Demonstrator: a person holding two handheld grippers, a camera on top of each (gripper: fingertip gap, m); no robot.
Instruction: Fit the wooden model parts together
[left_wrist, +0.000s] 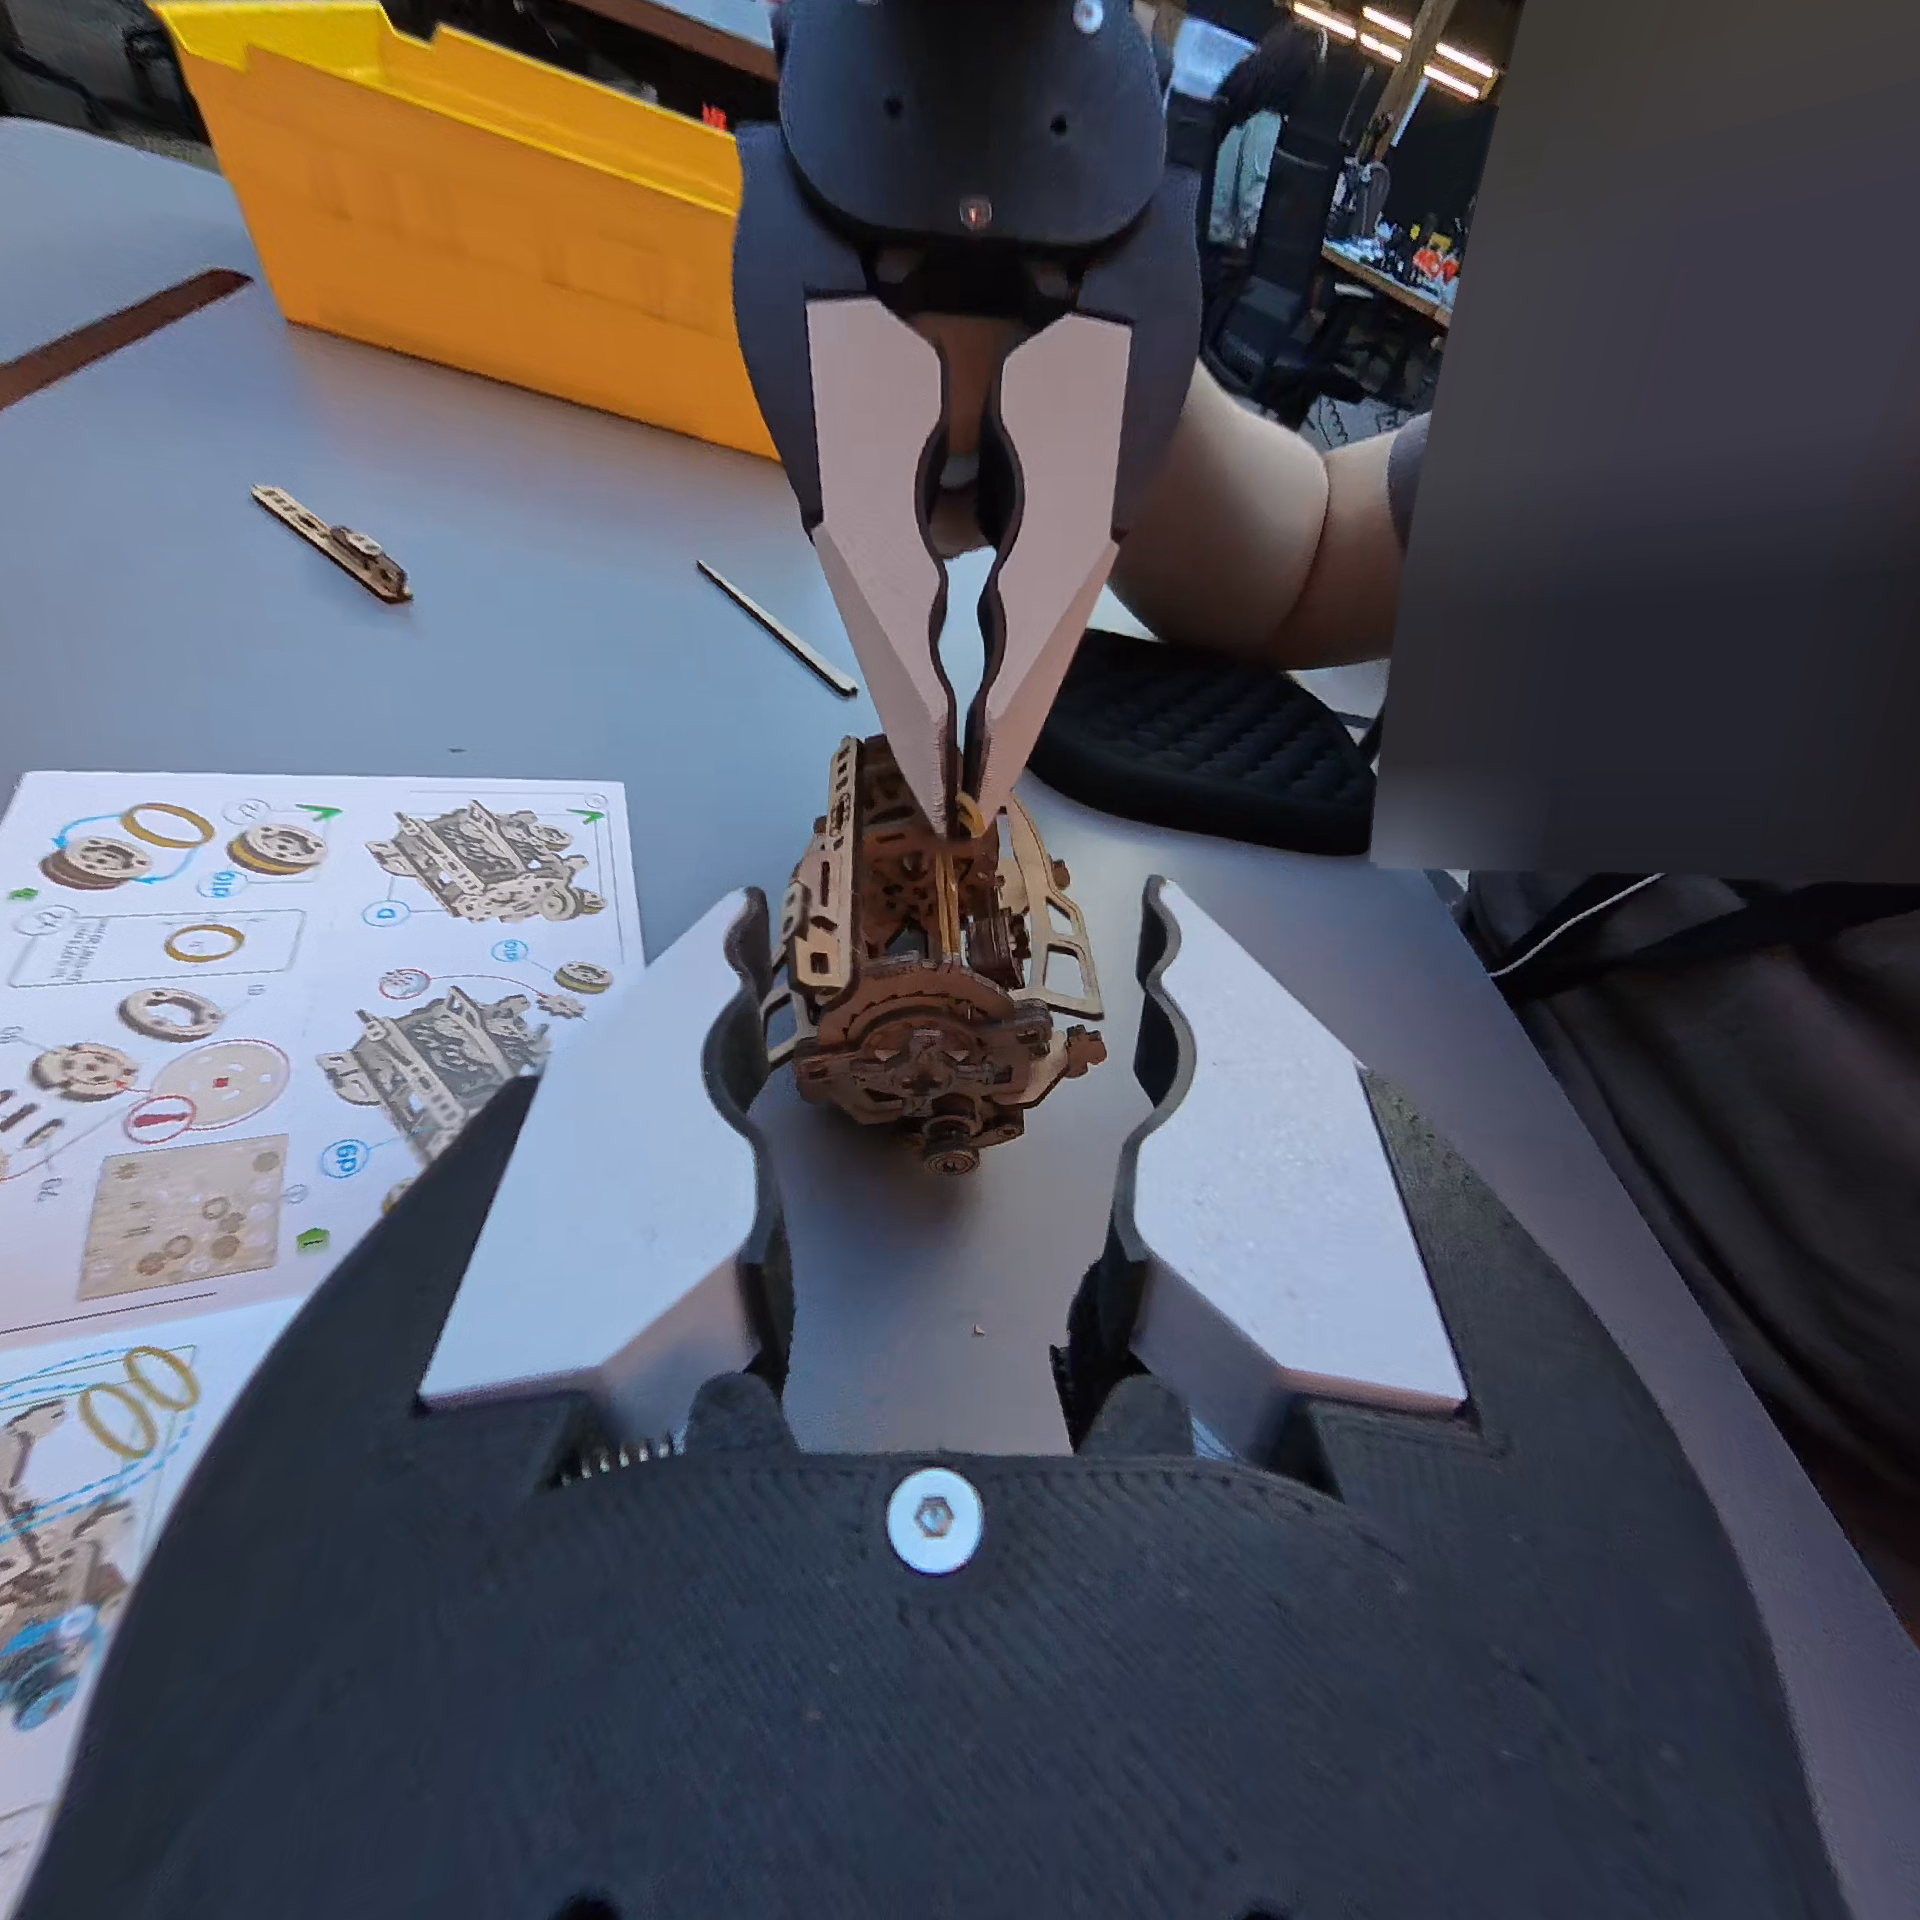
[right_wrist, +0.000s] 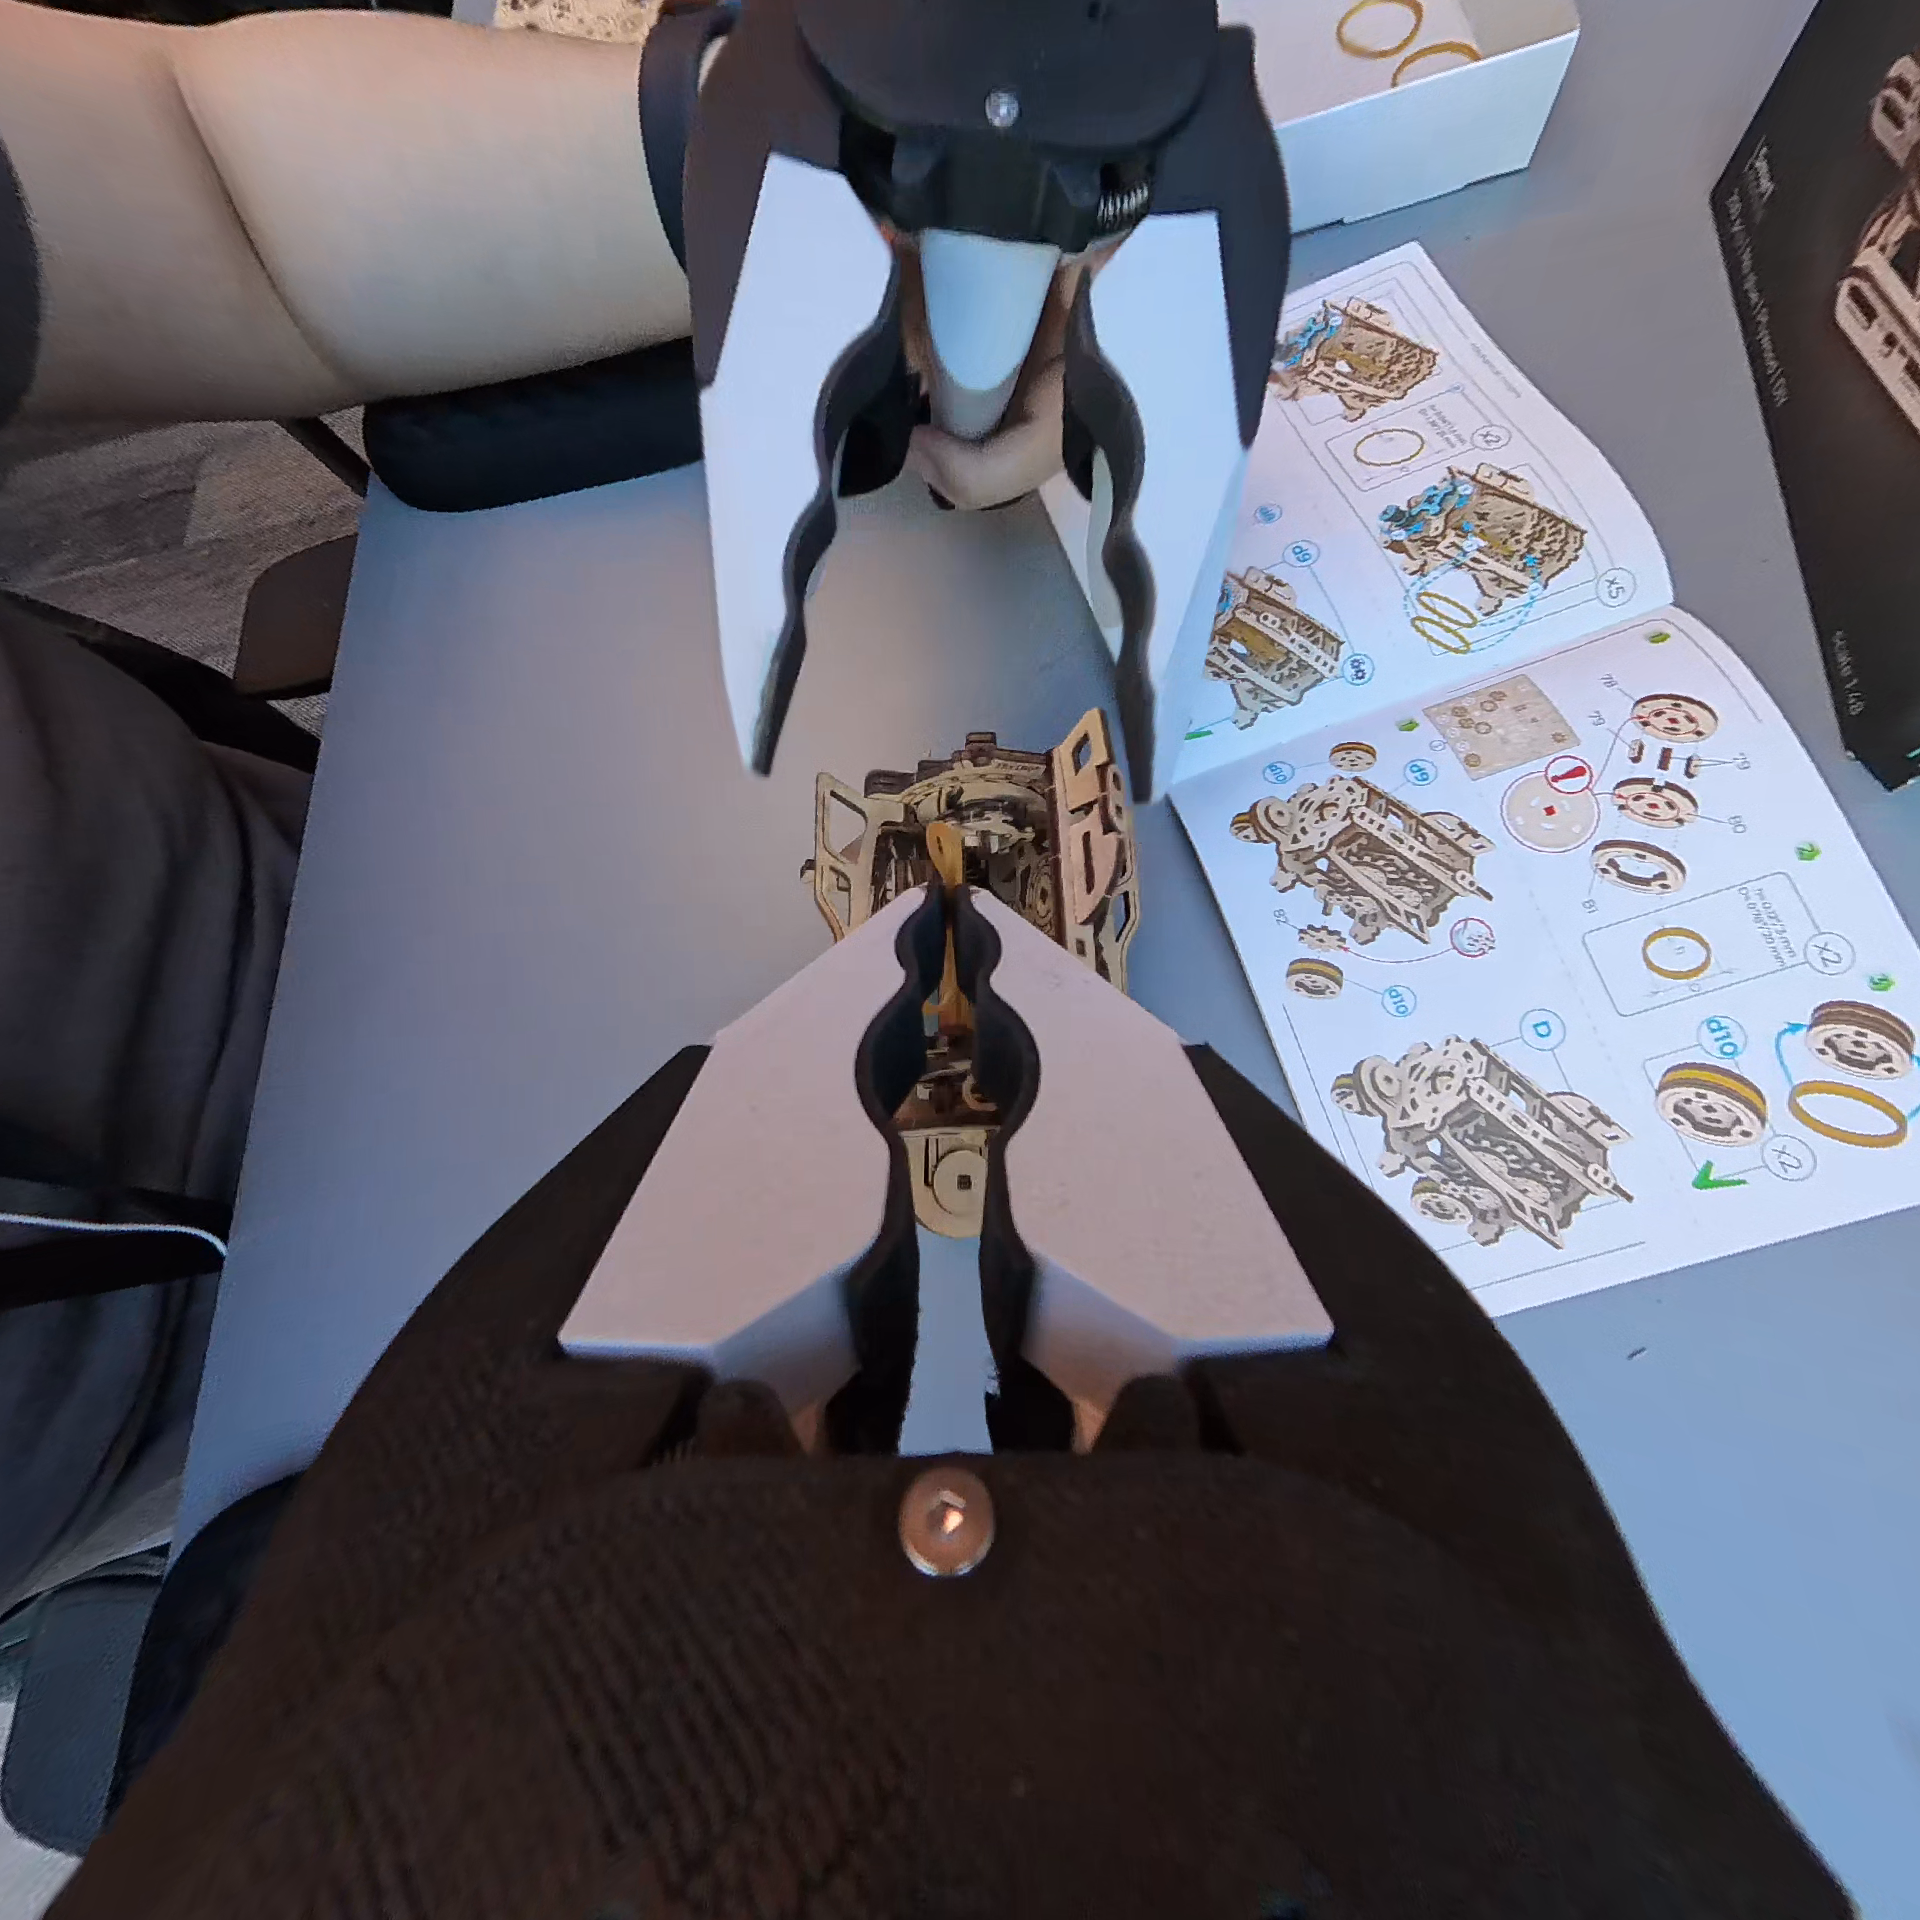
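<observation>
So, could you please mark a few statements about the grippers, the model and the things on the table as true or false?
1. The right gripper is shut on a yellow rubber band above the wooden model. True.
2. The left gripper clamps the model. False: it is open, its fingers either side.
3. The instruction booklet lies closed. False: it lies open.
4. A yellow bin stands on the table. True.
5. A thin wooden stick lies inside the bin. False: it lies on the table.

Lower half of wooden model (right_wrist: 977, 831) behind right gripper (right_wrist: 948, 896).
</observation>
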